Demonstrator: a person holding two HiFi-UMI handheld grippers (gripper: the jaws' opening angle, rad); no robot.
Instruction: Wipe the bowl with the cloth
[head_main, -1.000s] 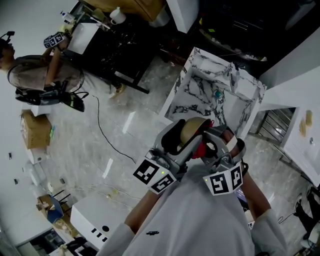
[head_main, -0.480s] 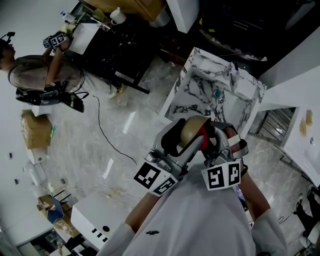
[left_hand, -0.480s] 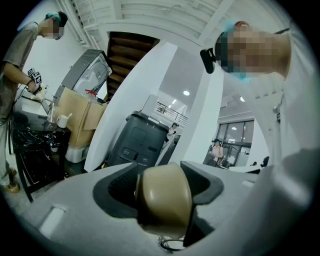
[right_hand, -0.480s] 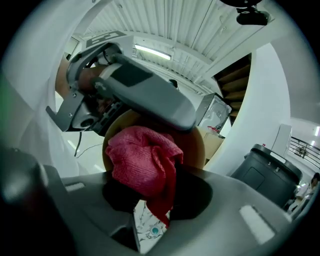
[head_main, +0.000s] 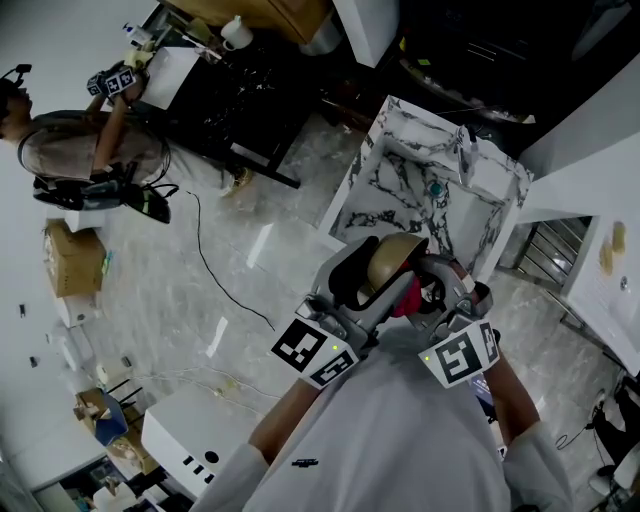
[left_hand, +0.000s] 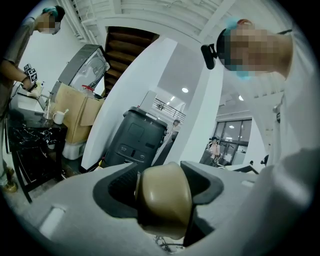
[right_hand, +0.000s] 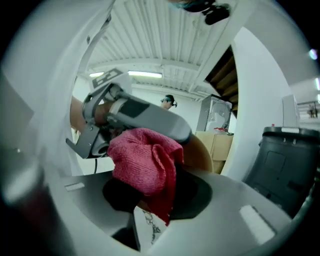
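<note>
My left gripper (head_main: 375, 275) is shut on the rim of a tan bowl (head_main: 392, 258), held up in front of my chest; in the left gripper view the bowl (left_hand: 164, 199) fills the space between the jaws. My right gripper (head_main: 420, 296) is shut on a red cloth (head_main: 407, 297), which is pressed against the bowl's right side. The right gripper view shows the bunched cloth (right_hand: 147, 167) between its jaws, with the bowl's edge (right_hand: 202, 152) and the left gripper (right_hand: 132, 117) just behind it.
A marble-patterned counter (head_main: 425, 195) lies below and ahead of the bowl. Another person (head_main: 75, 145) with grippers stands at a dark table (head_main: 215, 95) at the far left. Cardboard boxes (head_main: 70, 262) and a cable (head_main: 215, 275) lie on the floor.
My right gripper with the cloth has slid along the bowl, up toward its rim and then back down to the right. The left gripper kept the bowl nearly still.
</note>
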